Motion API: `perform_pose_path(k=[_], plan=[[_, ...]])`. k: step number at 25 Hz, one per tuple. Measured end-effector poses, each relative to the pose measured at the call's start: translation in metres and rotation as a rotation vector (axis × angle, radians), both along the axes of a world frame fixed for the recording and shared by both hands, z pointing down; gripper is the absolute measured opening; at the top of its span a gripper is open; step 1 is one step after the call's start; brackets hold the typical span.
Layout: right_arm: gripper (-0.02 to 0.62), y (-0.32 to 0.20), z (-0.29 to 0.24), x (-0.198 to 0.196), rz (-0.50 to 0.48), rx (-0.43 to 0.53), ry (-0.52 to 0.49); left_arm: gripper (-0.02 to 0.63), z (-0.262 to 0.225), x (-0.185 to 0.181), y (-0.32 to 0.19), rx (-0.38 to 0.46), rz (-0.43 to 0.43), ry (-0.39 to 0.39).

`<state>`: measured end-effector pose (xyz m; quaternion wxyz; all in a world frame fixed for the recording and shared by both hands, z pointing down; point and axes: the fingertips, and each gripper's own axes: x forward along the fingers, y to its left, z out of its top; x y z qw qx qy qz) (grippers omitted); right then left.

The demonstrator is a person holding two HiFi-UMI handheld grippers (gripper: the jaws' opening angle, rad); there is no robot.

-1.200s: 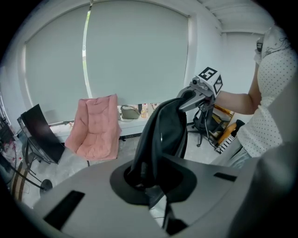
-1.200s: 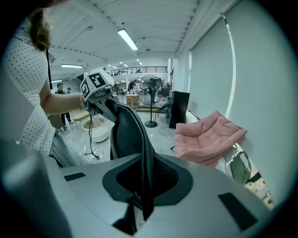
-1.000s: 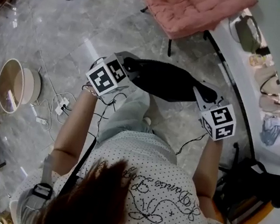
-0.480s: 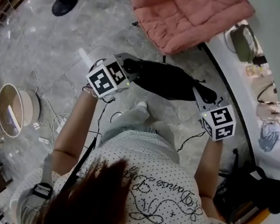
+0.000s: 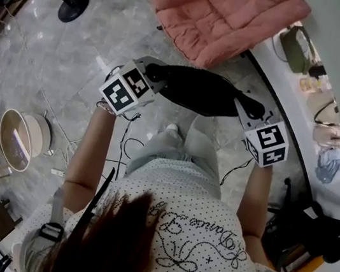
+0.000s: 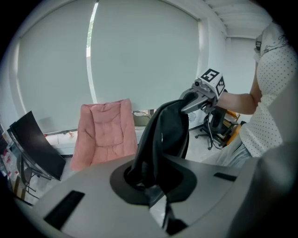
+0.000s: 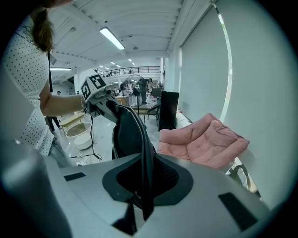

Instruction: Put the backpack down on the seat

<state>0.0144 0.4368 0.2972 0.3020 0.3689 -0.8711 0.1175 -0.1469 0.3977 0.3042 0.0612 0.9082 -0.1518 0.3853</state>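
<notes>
A black backpack (image 5: 197, 91) hangs in the air between my two grippers, stretched across in front of the person. My left gripper (image 5: 156, 73) is shut on its left end, where black fabric (image 6: 163, 135) runs out of the jaws. My right gripper (image 5: 246, 110) is shut on its right end, with a black strap (image 7: 142, 158) pinched in the jaws. The pink cushioned seat (image 5: 222, 15) stands just beyond the backpack on the floor; it also shows as a pink chair (image 6: 104, 132) in the left gripper view and as a pink chair (image 7: 205, 142) in the right gripper view.
A white window ledge (image 5: 306, 90) with bags runs along the right. A black office chair (image 5: 310, 226) stands at the lower right. A round floor fan (image 5: 18, 139) and cables (image 5: 64, 153) lie on the grey floor at left. A black stand base (image 5: 73, 6) sits at upper left.
The person has stepped forward with the backpack held between both grippers; the pink seat has come closer and more fully into view. Both grips are unchanged.
</notes>
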Motion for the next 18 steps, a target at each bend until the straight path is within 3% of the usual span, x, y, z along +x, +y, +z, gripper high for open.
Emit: perform_pose_path(k=[8,18], plan=[[0.052,-0.067,-0.005,0.048,-0.102,0.017,-0.019,0.015,-0.006,0.046,-0.056,0.023,-0.11,-0.001],[0.052,-0.15,-0.031,0.109,-0.221,0.104,0.001,0.015,-0.027,0.104,-0.115,0.096,-0.23,0.019]])
